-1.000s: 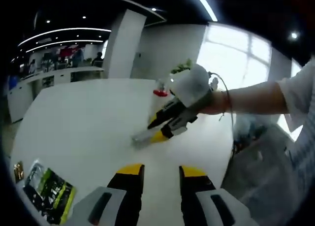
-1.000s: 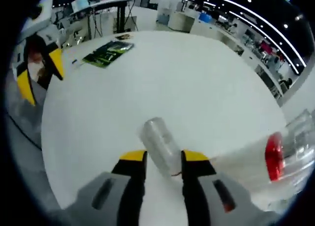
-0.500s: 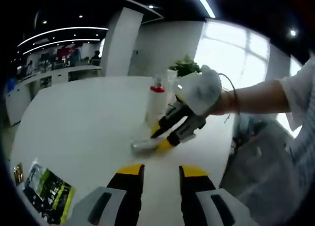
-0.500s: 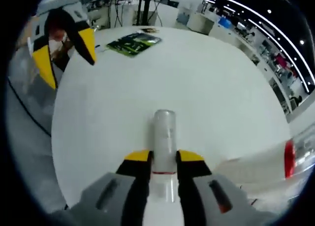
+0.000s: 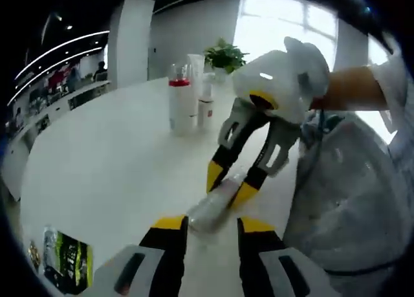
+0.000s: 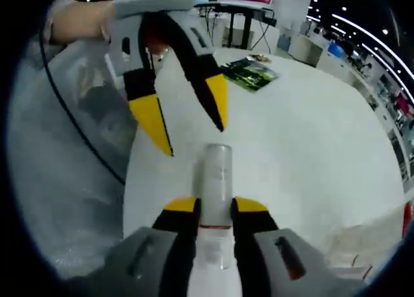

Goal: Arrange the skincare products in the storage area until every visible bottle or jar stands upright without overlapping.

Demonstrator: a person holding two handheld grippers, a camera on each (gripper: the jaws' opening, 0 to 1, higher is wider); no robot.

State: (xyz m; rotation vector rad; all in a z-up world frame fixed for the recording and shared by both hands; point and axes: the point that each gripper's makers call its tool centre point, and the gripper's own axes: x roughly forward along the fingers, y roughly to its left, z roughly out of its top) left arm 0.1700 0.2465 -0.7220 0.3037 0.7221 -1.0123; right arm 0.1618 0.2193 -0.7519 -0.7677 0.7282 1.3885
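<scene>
White slim bottle (image 6: 215, 180) pinched between right gripper (image 6: 214, 206) jaws, clear cap end pointing away from it, held lying over white table (image 6: 310, 135). In left gripper view same bottle (image 5: 213, 205) sits between right gripper (image 5: 228, 186) yellow tips. Left gripper (image 5: 209, 224) jaws spread wide, nothing held, tips just beside bottle's cap end. Red-banded bottle (image 5: 182, 99) upright at table far side, smaller white bottles (image 5: 202, 83) next to it. Green packet (image 6: 249, 72) on table, well apart.
</scene>
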